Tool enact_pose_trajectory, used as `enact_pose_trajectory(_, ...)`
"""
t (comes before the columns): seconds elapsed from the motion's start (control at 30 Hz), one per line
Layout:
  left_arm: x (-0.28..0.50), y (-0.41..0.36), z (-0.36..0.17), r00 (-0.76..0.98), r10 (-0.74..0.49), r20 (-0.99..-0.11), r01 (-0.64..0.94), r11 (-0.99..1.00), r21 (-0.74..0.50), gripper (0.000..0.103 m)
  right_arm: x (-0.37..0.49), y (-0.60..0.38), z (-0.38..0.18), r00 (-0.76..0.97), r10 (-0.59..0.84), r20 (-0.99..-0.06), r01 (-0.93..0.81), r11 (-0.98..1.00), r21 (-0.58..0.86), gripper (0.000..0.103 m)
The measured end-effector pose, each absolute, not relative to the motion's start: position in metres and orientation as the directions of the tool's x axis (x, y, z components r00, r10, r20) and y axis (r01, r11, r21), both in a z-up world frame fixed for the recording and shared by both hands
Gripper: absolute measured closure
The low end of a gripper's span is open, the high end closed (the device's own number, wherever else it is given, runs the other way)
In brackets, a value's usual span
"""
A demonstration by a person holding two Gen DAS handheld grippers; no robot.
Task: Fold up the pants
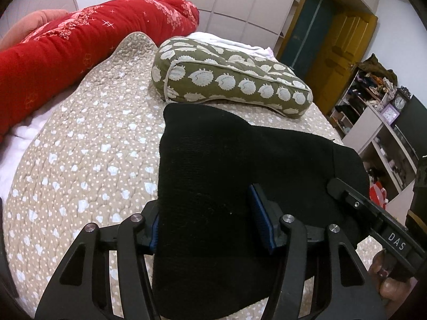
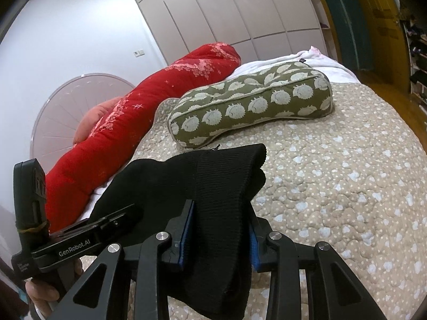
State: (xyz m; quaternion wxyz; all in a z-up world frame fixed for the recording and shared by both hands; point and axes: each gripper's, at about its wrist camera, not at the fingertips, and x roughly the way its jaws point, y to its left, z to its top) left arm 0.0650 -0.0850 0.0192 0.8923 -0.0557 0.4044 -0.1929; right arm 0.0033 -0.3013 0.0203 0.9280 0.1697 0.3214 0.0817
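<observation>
Pants (image 1: 240, 160), black and knitted, lie in front of the green pillow (image 1: 229, 77); left gripper (image 1: 208, 221) and right gripper (image 2: 221, 226) each pinch the fabric between half-closed fingers.

Black pants (image 1: 213, 160); red quilt (image 1: 66, 40); olive hedgehog-print pillow (image 1: 226, 74).

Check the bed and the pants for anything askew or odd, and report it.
Nothing stands out. The black pants lie bunched between both grippers, left gripper and right gripper, on the quilt. The green pillow lies undisturbed beyond.
</observation>
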Motion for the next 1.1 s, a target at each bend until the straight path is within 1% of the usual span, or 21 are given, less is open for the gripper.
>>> enact_pose_trajectory(0.23,0.083,-0.093,0.007,0.578,-0.379,-0.723,0.288,0.924,-0.254,0.047,0.019,-0.31,0.008,0.771,0.255,-0.584,-0.013,0.923,0.385,0.07)
enact_pose_trajectory(0.27,0.087,-0.095,0.002,0.573,-0.37,-0.732,0.28,0.927,-0.249,0.047,0.025,-0.311,0.004,0.768,0.25,-0.59,-0.006,0.924,0.383,0.068)
enact_pose_trajectory(0.3,0.094,-0.098,-0.007,0.558,-0.35,-0.753,0.268,0.934,-0.235,0.047,0.034,-0.312,-0.003,0.755,0.241,-0.61,0.002,0.929,0.371,0.068)
enact_pose_trajectory(0.33,0.1,-0.1,-0.016,0.535,-0.332,-0.777,0.258,0.94,-0.224,0.047,0.046,-0.314,-0.016,0.716,0.218,-0.663,0.033,0.938,0.344,0.066)
enact_pose_trajectory(0.37,0.103,-0.101,-0.023,0.519,-0.325,-0.791,0.253,0.942,-0.221,0.046,0.054,-0.317,-0.028,0.669,0.193,-0.718,0.072,0.944,0.321,0.06)
enact_pose_trajectory(0.4,0.103,-0.098,-0.026,0.524,-0.333,-0.784,0.255,0.94,-0.228,0.043,0.055,-0.321,-0.033,0.655,0.204,-0.728,0.083,0.938,0.338,0.06)
enact_pose_trajectory(0.43,0.101,-0.096,-0.024,0.532,-0.332,-0.779,0.259,0.94,-0.223,0.042,0.05,-0.326,-0.031,0.671,0.226,-0.706,0.081,0.924,0.373,0.06)
enact_pose_trajectory(0.47,0.098,-0.095,-0.021,0.539,-0.321,-0.779,0.262,0.943,-0.207,0.043,0.043,-0.328,-0.026,0.682,0.223,-0.696,0.082,0.923,0.376,0.06)
enact_pose_trajectory(0.5,0.096,-0.093,-0.018,0.548,-0.307,-0.778,0.259,0.947,-0.191,0.043,0.038,-0.329,-0.02,0.692,0.199,-0.694,0.089,0.93,0.355,0.06)
enact_pose_trajectory(0.53,0.093,-0.09,-0.013,0.567,-0.287,-0.772,0.249,0.953,-0.171,0.043,0.03,-0.328,-0.009,0.714,0.144,-0.685,0.1,0.948,0.304,0.06)
enact_pose_trajectory(0.57,0.09,-0.088,-0.008,0.583,-0.273,-0.765,0.243,0.957,-0.156,0.043,0.023,-0.325,0.003,0.738,0.118,-0.664,0.09,0.959,0.27,0.06)
enact_pose_trajectory(0.63,0.083,-0.086,-0.002,0.612,-0.253,-0.75,0.235,0.963,-0.133,0.043,0.013,-0.316,0.023,0.77,0.132,-0.625,0.033,0.969,0.245,0.062)
enact_pose_trajectory(0.7,0.08,-0.086,-0.003,0.611,-0.238,-0.755,0.228,0.966,-0.12,0.043,0.01,-0.303,0.035,0.776,0.152,-0.612,-0.019,0.976,0.219,0.064)
enact_pose_trajectory(0.77,0.077,-0.088,-0.01,0.604,-0.222,-0.765,0.221,0.969,-0.107,0.043,0.01,-0.287,0.037,0.771,0.153,-0.618,-0.05,0.982,0.18,0.065)
enact_pose_trajectory(0.83,0.073,-0.09,-0.017,0.599,-0.213,-0.771,0.218,0.971,-0.1,0.043,0.01,-0.277,0.028,0.753,0.146,-0.642,-0.062,0.986,0.152,0.066)
enact_pose_trajectory(0.97,0.067,-0.091,-0.022,0.608,-0.206,-0.767,0.212,0.973,-0.094,0.042,0.013,-0.274,-0.024,0.655,0.131,-0.744,-0.029,0.988,0.149,0.066)
enact_pose_trajectory(1.03,0.067,-0.093,-0.021,0.613,-0.197,-0.765,0.21,0.974,-0.083,0.042,0.005,-0.274,-0.028,0.694,0.117,-0.71,-0.027,0.99,0.137,0.066)
enact_pose_trajectory(1.1,0.065,-0.095,-0.02,0.626,-0.181,-0.759,0.211,0.976,-0.058,0.042,0.005,-0.277,-0.019,0.689,0.126,-0.714,-0.026,0.989,0.149,0.066)
